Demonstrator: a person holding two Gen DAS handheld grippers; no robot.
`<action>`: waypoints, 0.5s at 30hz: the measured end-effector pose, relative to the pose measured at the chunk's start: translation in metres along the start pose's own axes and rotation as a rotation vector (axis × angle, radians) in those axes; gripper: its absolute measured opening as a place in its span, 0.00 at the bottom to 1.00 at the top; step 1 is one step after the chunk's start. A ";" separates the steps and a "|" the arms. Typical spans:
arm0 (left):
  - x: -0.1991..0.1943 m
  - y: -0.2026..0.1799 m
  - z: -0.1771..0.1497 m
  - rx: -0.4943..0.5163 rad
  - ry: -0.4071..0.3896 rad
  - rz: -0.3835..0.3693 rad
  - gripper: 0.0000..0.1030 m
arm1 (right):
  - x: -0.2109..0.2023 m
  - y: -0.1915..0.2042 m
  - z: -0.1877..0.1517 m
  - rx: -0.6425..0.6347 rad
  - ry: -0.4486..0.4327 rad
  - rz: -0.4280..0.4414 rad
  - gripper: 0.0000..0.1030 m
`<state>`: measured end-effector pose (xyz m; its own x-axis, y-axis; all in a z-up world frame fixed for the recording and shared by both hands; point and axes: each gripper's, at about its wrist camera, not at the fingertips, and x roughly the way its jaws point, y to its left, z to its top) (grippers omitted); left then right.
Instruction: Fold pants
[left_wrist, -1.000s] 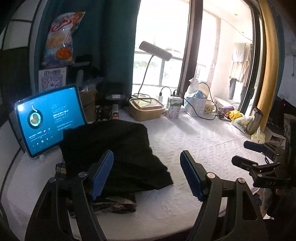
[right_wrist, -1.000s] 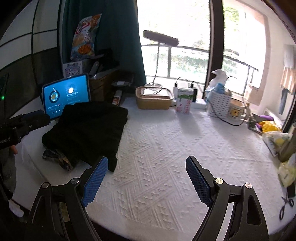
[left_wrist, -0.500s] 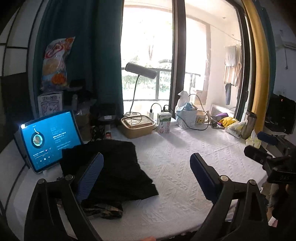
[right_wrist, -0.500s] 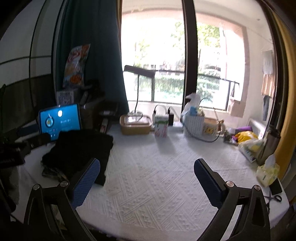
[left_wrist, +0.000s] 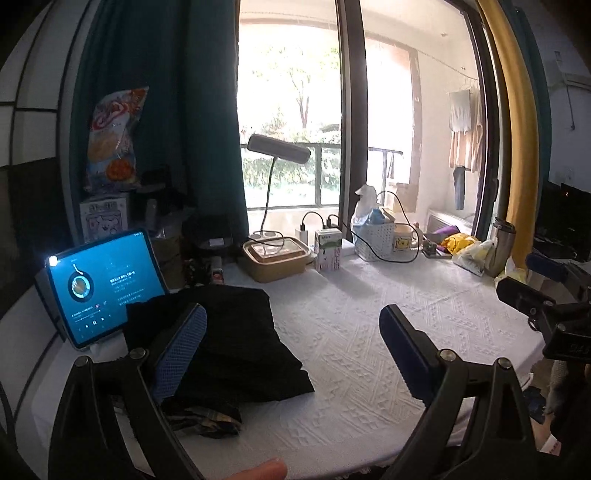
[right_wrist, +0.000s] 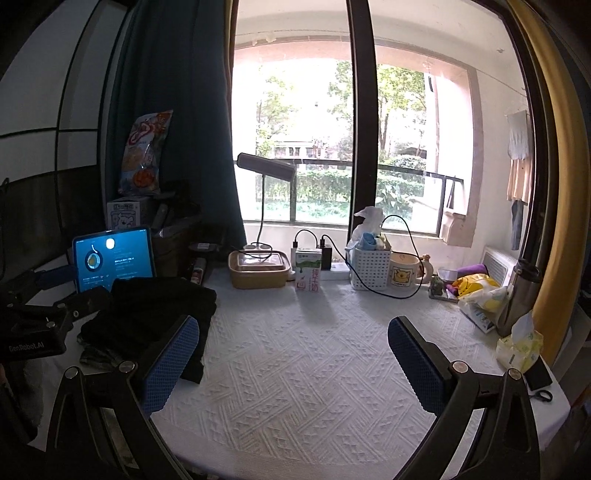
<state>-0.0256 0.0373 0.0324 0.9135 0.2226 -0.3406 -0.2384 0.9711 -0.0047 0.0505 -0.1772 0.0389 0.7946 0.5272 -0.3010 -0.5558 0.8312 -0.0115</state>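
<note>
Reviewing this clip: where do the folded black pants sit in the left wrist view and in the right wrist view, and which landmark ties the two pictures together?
Left wrist: the black pants lie lower left, partly behind that gripper's left finger.
Right wrist: the black pants lie at left, mid-height, beside the lit tablet.
Shared landmark: the lit tablet stands just behind the pants in both.

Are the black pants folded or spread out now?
Folded: the black pants lie as a compact stack beside the tablet.

Left gripper (left_wrist: 291, 332) and right gripper (right_wrist: 293, 341), jaws wide, empty.
</note>
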 end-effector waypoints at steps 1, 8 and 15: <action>0.000 0.000 0.000 0.000 -0.002 0.001 0.91 | 0.000 0.000 0.000 0.003 0.000 -0.001 1.00; 0.000 -0.003 -0.002 0.020 0.000 0.010 0.91 | 0.002 -0.001 -0.002 0.009 0.003 0.001 1.00; -0.001 -0.003 -0.002 0.015 -0.004 0.011 0.91 | 0.000 0.001 -0.001 0.007 -0.007 0.000 1.00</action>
<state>-0.0269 0.0335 0.0306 0.9122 0.2336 -0.3367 -0.2435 0.9698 0.0133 0.0492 -0.1767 0.0378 0.7964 0.5282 -0.2945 -0.5539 0.8325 -0.0050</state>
